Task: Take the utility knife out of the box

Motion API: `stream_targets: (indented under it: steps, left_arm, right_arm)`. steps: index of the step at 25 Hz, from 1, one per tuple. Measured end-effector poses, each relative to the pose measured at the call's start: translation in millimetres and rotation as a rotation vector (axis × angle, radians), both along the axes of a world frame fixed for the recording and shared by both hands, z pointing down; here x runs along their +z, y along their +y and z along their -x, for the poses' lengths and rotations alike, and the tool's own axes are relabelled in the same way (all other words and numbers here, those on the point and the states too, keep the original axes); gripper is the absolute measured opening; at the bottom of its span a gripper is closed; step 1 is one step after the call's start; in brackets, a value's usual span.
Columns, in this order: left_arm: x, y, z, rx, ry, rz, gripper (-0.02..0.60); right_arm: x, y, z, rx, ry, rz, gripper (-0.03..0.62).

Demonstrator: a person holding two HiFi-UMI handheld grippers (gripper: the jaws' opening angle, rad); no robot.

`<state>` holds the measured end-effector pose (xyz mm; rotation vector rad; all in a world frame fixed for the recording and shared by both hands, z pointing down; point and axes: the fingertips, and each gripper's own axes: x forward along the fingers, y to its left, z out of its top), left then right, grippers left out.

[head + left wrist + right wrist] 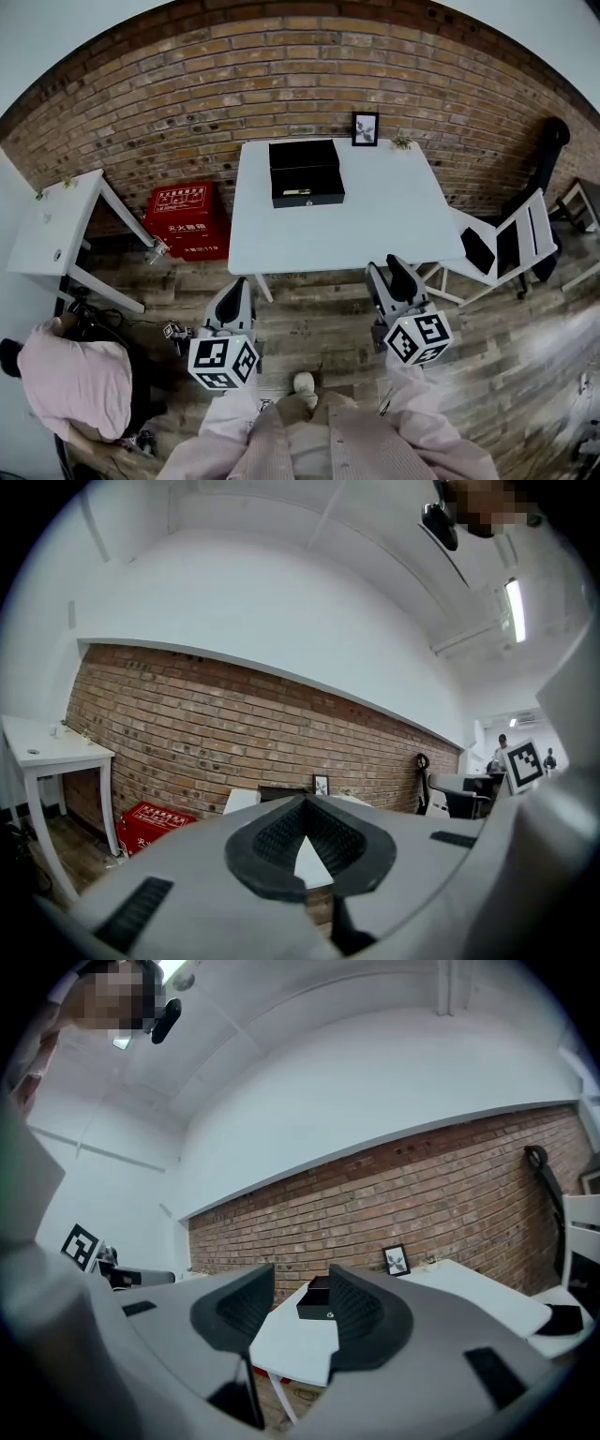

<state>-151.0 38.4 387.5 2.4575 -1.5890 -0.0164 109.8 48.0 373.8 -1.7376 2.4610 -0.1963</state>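
Note:
The black box [307,174] stands at the back middle of the white table [375,220]; a small pale mark shows on its front part, and no utility knife is visible. Both grippers hang over the floor in front of the table, well short of the box. My left gripper [240,287] is shut, its pads meeting at the tips [302,802] with nothing held. My right gripper [389,272] is open and empty. In the right gripper view the box [319,1303] shows through the gap between the jaws [300,1290].
A framed picture [365,128] and a small plant [401,142] sit at the table's back edge. On the floor stands a red case [187,218], with a white side table [56,230] to its left. A white chair [511,244] is on the right. A person in pink [80,380] crouches lower left.

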Motion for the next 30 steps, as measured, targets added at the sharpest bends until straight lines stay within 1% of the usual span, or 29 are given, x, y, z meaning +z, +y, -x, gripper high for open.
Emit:
stream_targets:
  steps: [9, 15, 24, 30]
  left_arm:
    - [1.8, -25.8, 3.4, 0.014, -0.002, -0.002, -0.008]
    - [7.1, -59.5, -2.5, 0.010, -0.006, 0.001, -0.008]
    - [8.8, -141.6, -19.3, -0.005, -0.011, 0.008, -0.008]
    - [15.8, -195.3, -26.8, -0.039, 0.002, 0.037, -0.008]
  right_arm:
    - [-2.0, -25.5, 1.9, 0.011, -0.004, -0.010, 0.171]
    - [5.7, -60.8, 0.0, -0.008, -0.007, -0.001, 0.171]
    - [17.6, -152.3, -7.0, -0.061, -0.014, 0.030, 0.170]
    - [29.2, -217.3, -9.5, -0.108, 0.034, 0.078, 0.170]
